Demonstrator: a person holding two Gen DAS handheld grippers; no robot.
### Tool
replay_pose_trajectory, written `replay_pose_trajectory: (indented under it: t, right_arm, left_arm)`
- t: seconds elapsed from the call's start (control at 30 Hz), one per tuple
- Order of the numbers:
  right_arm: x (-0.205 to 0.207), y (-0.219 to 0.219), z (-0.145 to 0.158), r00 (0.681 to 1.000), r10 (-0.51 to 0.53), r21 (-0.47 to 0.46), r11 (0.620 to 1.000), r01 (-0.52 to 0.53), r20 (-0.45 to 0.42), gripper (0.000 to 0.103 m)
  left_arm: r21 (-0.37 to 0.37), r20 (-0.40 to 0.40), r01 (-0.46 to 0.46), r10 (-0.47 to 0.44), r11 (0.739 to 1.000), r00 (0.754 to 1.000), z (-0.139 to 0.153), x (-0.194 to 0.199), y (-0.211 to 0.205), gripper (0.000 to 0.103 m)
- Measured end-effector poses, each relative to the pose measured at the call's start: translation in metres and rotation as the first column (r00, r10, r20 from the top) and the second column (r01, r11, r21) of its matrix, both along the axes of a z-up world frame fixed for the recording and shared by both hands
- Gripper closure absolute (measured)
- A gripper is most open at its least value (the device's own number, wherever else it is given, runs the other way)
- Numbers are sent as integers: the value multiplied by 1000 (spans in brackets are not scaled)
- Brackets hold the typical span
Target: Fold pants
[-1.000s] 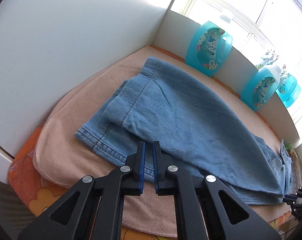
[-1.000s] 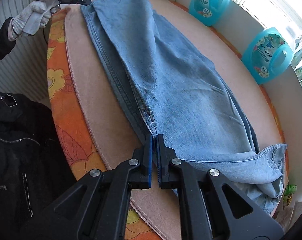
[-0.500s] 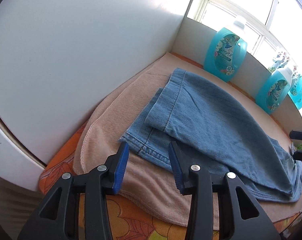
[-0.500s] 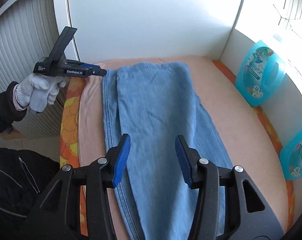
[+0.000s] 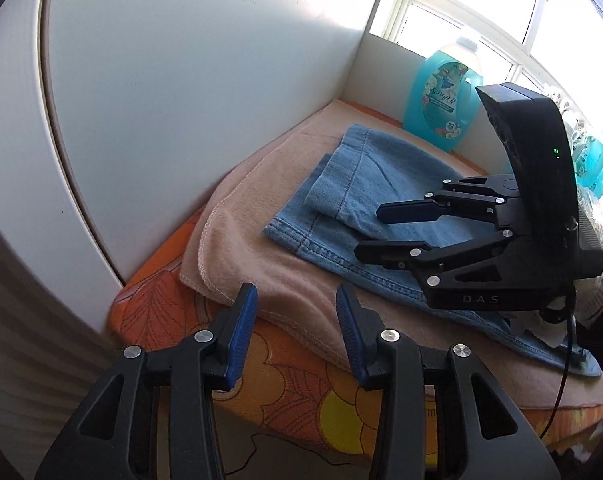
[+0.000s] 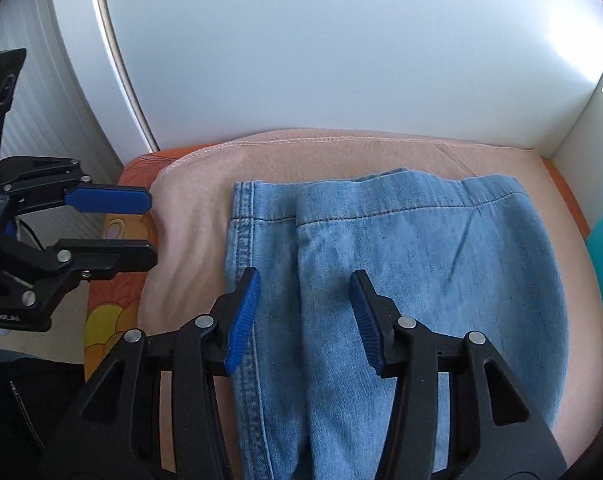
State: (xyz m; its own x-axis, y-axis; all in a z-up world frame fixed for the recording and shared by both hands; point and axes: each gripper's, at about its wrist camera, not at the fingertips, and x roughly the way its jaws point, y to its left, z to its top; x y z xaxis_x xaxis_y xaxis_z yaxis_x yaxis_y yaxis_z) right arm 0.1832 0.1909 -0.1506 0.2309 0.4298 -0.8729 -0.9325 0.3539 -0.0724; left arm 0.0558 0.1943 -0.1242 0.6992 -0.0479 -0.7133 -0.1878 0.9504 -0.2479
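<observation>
Nearest, the left gripper [image 5: 295,326], black with blue ribbed pads, hovers released and empty over the edge of a pale pink fleece blanket [image 5: 285,284] spread on an orange flowered sheet [image 5: 297,392]. Just beyond, the right gripper [image 6: 303,314] hangs over the light blue denim pants [image 6: 421,260], its jaws apart with nothing pinched between them. The pants lie flat on the blanket, legs stacked, hems pointing toward a white panel wall [image 6: 341,40]. Farther back, a turquoise plastic detergent bottle [image 5: 445,96] stands against a low white ledge under a bright window [image 5: 501,8].
</observation>
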Motion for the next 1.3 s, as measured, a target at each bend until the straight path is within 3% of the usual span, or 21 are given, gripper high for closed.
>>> replay_pose_trajectory:
  t: [0.07, 0.17, 0.27, 0.47, 0.6, 0.73, 0.87, 0.93, 1.03, 1.2, 1.3]
  right_arm:
    - [8, 0, -4, 999, -30, -9, 1000, 30, -11, 74]
    - [19, -3, -4, 997, -64, 6, 998, 64, -35, 93]
    - [29, -11, 4, 986, -112, 70, 990, 121, -122, 97]
    - [28, -23, 39, 953, -78, 213, 966, 145, -292, 98]
    - [12, -7, 30, 968, -58, 165, 981, 101, -245, 98]
    - [15, -5, 5, 935, -49, 143, 984, 105, -351, 98]
    - [23, -23, 17, 890, -6, 210, 971, 114, -455, 94]
    - [26, -41, 39, 906, 21, 263, 960, 100, -423, 94]
    - [46, -68, 65, 944, -29, 274, 953, 125, -329, 94]
    - [109, -88, 61, 947, -202, 187, 950, 252, -251, 94]
    - [152, -96, 48, 928, -258, 150, 941, 305, -271, 94]
  left_arm:
    - [-7, 7, 5, -5, 1000, 1000, 1, -2, 2, 64]
    - [-6, 18, 10, -10, 1000, 1000, 3, -2, 3, 64]
    - [-8, 23, 15, -15, 1000, 1000, 4, -1, 4, 64]
    - [0, 39, 7, -7, 1000, 999, 9, -7, 12, 64]
    - [9, 49, -7, 7, 1000, 999, 15, -11, 16, 64]
    - [31, 63, -11, 9, 999, 998, 23, -10, 16, 64]
    - [50, 79, -9, 5, 999, 997, 30, 2, 18, 64]
    - [55, 84, 4, -9, 998, 996, 32, 13, 19, 64]
    - [81, 94, 43, -50, 996, 994, 35, 34, 12, 64]
    - [108, 55, 127, -134, 986, 989, 25, 76, -2, 64]
    - [104, -13, 157, -157, 982, 988, 5, 90, -7, 64]
